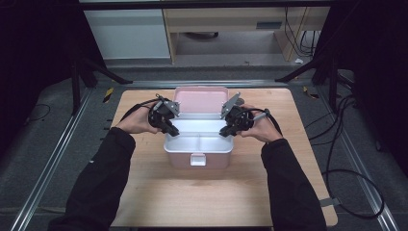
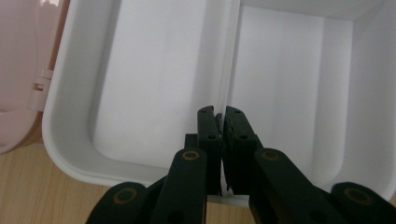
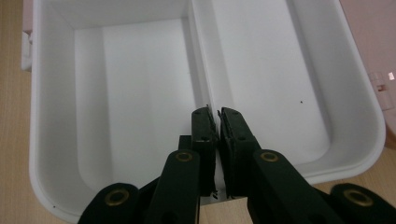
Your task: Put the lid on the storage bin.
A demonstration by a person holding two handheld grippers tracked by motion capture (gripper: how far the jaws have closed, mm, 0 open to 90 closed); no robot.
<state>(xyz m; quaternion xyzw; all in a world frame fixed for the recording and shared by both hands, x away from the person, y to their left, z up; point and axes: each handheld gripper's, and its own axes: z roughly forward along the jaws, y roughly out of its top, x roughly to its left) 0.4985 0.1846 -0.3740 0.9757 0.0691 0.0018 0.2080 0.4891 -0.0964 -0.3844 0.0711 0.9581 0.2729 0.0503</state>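
Observation:
A pink lunch box (image 1: 198, 161) stands open at the middle of the table, its lid (image 1: 200, 99) tipped back. Inside sits a white tray (image 1: 192, 143) with two compartments and nothing in them. My left gripper (image 1: 174, 131) comes in over the tray's left end and my right gripper (image 1: 225, 132) over its right end. In the left gripper view the left gripper (image 2: 220, 114) is shut on the end of the tray's divider wall (image 2: 228, 60). In the right gripper view the right gripper (image 3: 217, 113) is pinched on the other end of the divider (image 3: 200, 51).
The wooden table (image 1: 202, 192) has bare room in front of the box and on both sides. The box's white latch (image 1: 197, 159) faces the person. Cables (image 1: 346, 159) trail off the right side; metal rails (image 1: 43, 168) run along the floor.

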